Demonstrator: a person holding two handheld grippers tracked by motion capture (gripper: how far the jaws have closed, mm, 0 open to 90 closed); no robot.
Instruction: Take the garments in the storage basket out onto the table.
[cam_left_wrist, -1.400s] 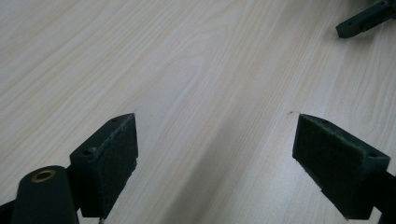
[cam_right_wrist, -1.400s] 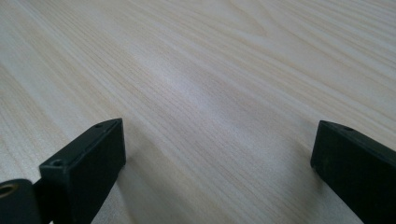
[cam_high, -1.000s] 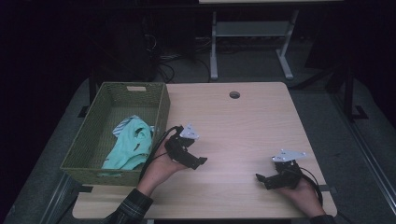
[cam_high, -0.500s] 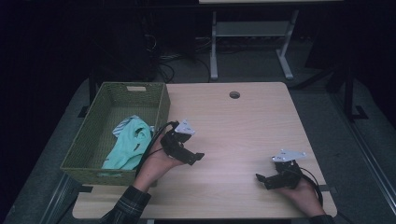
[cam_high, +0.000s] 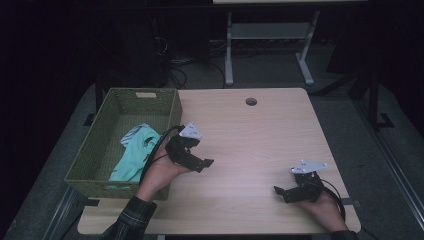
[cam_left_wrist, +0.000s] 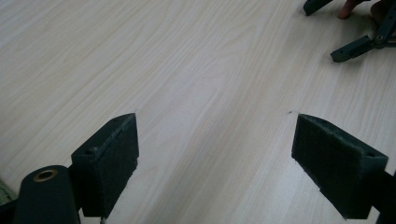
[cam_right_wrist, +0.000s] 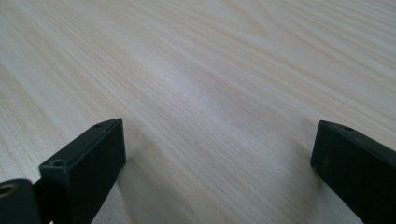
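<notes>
Both empty: left hand-held gripper (cam_high: 200, 163) raised beside basket (cam_high: 95, 150), jaws wide.

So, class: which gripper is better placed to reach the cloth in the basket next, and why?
Probably the left gripper: it sits open beside the green basket holding the cloth. The right gripper rests at the table's far corner.

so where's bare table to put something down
Widest free patch: the table between the basket, the cable hole and the far and right edges. Between the left tool and right tool is bare too. The basket holds clothes.
</notes>
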